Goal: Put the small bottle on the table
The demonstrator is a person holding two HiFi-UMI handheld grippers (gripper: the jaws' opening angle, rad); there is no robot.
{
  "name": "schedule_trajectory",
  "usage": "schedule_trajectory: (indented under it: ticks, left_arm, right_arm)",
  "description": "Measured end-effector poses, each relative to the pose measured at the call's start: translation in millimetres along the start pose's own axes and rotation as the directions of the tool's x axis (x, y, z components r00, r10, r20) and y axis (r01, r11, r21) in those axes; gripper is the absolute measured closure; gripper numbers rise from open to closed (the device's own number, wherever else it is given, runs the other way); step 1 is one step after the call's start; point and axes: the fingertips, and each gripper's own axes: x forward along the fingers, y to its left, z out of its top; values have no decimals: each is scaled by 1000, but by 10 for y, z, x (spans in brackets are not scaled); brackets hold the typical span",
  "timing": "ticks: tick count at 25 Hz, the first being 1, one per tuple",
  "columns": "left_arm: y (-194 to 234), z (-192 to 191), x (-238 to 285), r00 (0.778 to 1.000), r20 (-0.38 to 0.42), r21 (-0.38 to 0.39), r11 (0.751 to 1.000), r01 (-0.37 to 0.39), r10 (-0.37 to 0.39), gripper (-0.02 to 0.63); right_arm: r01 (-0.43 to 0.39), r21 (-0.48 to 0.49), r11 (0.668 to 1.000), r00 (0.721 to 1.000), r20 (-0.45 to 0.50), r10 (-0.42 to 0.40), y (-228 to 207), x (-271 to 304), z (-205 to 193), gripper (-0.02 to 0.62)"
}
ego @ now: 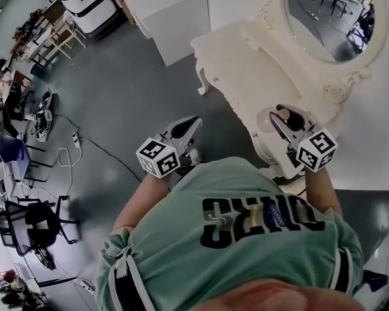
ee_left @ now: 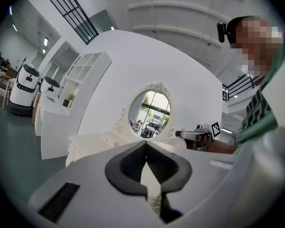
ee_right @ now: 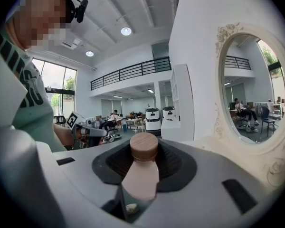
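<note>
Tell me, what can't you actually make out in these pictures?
- The small bottle: its lower part is hidden between the jaws of the right gripper, right gripper view.
- The dressing table: its legs are mostly hidden under its own top, head view.
- The mirror: cut off by the top edge, head view.
- The clutter on the floor: too small to name, head view.

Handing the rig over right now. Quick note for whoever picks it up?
Left gripper: shut, empty, over the floor beside the table.
Right gripper: shut on the small bottle, gripped by its body, wooden cap clear of the pads.
White dressing table: straight ahead; in the head view the right gripper is over its near edge.
Done: bottle is in the grip and at the table.
Left: lower it onto the tabletop, open the jaws, back off.
</note>
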Motion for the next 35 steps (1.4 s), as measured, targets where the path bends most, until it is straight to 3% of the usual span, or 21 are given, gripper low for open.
schedule_trajectory:
  ticks: [7, 16, 20, 27, 35]
  left_arm:
    - [857, 148, 376, 997, -17, -14, 997, 79, -79, 597]
    - [2260, 924, 843, 979, -54, -11, 980, 198, -198, 597]
    - [2831, 1219, 912, 975, -55, -17, 976, 217, -217, 597]
    - [3539, 1382, 879, 971, -72, -54, 973, 224, -227, 597]
    - [3945, 1429, 801, 978, -54, -89, 977, 196, -201, 597]
  right_arm:
    - [51, 1, 999, 999, -4, -51, -324, 719, 46, 476]
    - [167, 45, 985, 986, 7, -167, -710, 1907, 468, 476]
    - [198, 52, 979, 980, 4, -198, -830, 2460, 683, 476]
    - [231, 55, 971, 973, -15, -231, -977, 3121, 846, 476]
    - [213, 42, 976, 976, -61, -210, -1059, 3573, 921, 476]
